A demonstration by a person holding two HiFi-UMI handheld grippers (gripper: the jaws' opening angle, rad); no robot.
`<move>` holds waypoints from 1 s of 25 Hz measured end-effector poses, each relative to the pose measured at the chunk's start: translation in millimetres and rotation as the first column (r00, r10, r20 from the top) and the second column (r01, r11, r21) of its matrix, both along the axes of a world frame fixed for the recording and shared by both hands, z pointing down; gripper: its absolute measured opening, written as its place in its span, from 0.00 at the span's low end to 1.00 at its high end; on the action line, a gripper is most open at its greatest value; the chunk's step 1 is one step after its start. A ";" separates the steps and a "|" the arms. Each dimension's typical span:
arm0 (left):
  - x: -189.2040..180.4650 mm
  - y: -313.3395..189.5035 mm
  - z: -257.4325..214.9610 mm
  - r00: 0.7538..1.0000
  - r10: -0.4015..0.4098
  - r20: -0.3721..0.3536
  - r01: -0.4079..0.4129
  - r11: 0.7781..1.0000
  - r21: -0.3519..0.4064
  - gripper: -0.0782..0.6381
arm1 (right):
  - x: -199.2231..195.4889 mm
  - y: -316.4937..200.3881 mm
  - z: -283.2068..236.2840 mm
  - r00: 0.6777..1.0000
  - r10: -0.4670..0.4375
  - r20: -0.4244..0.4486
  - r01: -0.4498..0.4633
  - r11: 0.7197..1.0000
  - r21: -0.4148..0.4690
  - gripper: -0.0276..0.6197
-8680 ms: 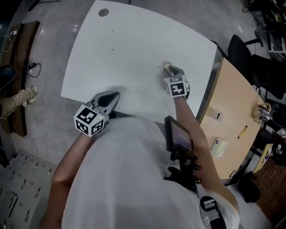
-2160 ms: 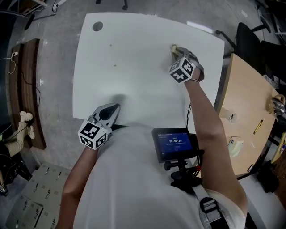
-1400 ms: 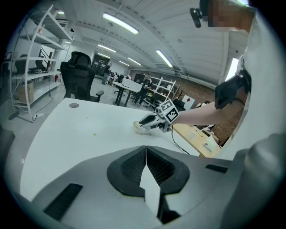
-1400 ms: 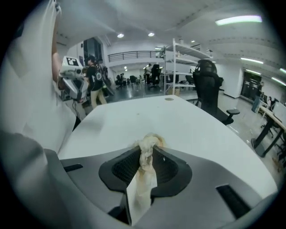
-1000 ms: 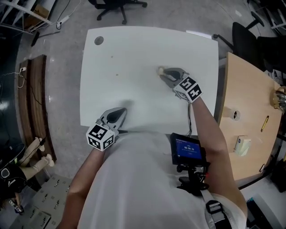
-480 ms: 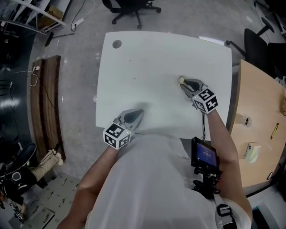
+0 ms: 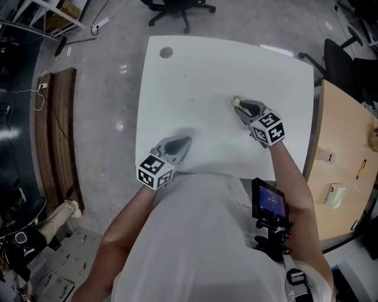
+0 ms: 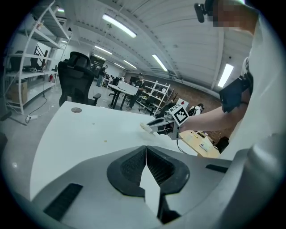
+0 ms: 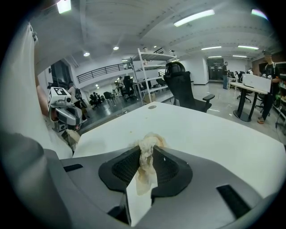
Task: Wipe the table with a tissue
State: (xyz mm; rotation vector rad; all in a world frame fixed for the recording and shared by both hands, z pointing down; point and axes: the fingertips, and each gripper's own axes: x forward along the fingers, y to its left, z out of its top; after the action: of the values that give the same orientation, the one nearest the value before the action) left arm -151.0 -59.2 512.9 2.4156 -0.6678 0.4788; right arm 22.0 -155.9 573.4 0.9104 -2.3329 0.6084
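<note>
Worktop: a white square worktop point(image 7: 207, 71) takes up the middle of the head view, with a round grey hole point(image 7: 166, 52) near its far left corner.
Tissue: a crumpled, tan-stained tissue point(image 9: 146, 145) is pinched in the right gripper. Its wad sticks out past the fingertips, and a loose tail hangs back between the fingers.
Tissue place: it is on the right half of the worktop, about midway from near edge to far edge. In the left gripper view it appears to meet the surface.
Right gripper: the right gripper point(image 7: 238, 104) has its fingers clamped on the tissue and tilts down towards the worktop. Its marker cube point(image 7: 268, 128) faces up.
Left gripper: the left gripper point(image 7: 188, 140) has its fingers pressed together with nothing between them.
Left gripper place: it is over the near edge of the worktop, well apart from the tissue, with a soft shadow under it. Whether its tips touch the surface cannot be told.
Person: a person in a pale shirt point(image 7: 195, 236) stands at the near edge, with a small screen point(image 7: 269, 203) mounted at the chest.
Surroundings: a wooden desk point(image 7: 342, 171) stands just beside the right edge of the worktop. A black office chair point(image 7: 177, 9) is beyond the far edge, and a dark wooden bench point(image 7: 62, 135) is on the floor to the left.
</note>
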 end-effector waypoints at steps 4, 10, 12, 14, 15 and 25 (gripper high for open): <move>-26.6 0.5 3.9 1.000 -0.005 0.005 0.005 1.000 0.004 0.12 | -30.6 -6.4 8.2 1.000 0.001 -0.028 -0.001 1.000 -0.020 0.18; -65.3 1.7 11.3 0.999 -0.046 -0.007 0.046 0.999 -0.013 0.12 | -77.4 -12.9 25.2 0.994 -0.054 -0.100 0.050 0.998 -0.038 0.18; -75.4 3.1 13.2 0.999 -0.053 -0.011 0.053 0.998 -0.019 0.12 | -89.9 -16.8 32.1 0.989 -0.071 -0.132 0.065 0.997 -0.047 0.18; -84.9 3.0 14.0 0.998 -0.063 -0.015 0.063 0.998 -0.023 0.12 | -101.2 -22.3 38.8 0.980 -0.098 -0.175 0.091 0.995 -0.047 0.18; -89.4 2.5 14.0 0.997 -0.069 -0.016 0.069 0.997 -0.024 0.12 | -105.3 -25.7 41.6 0.971 -0.112 -0.210 0.105 0.994 -0.041 0.18; -129.5 -7.0 19.2 0.995 -0.095 -0.029 0.094 0.995 -0.036 0.12 | -115.2 -49.2 58.7 0.761 -0.191 -0.621 0.272 0.962 0.037 0.18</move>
State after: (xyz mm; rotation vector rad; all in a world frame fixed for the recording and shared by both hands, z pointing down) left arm -280.5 -66.2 532.1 2.3417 -0.7507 0.4105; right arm -93.2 -205.1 632.2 0.7127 -1.8473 0.0331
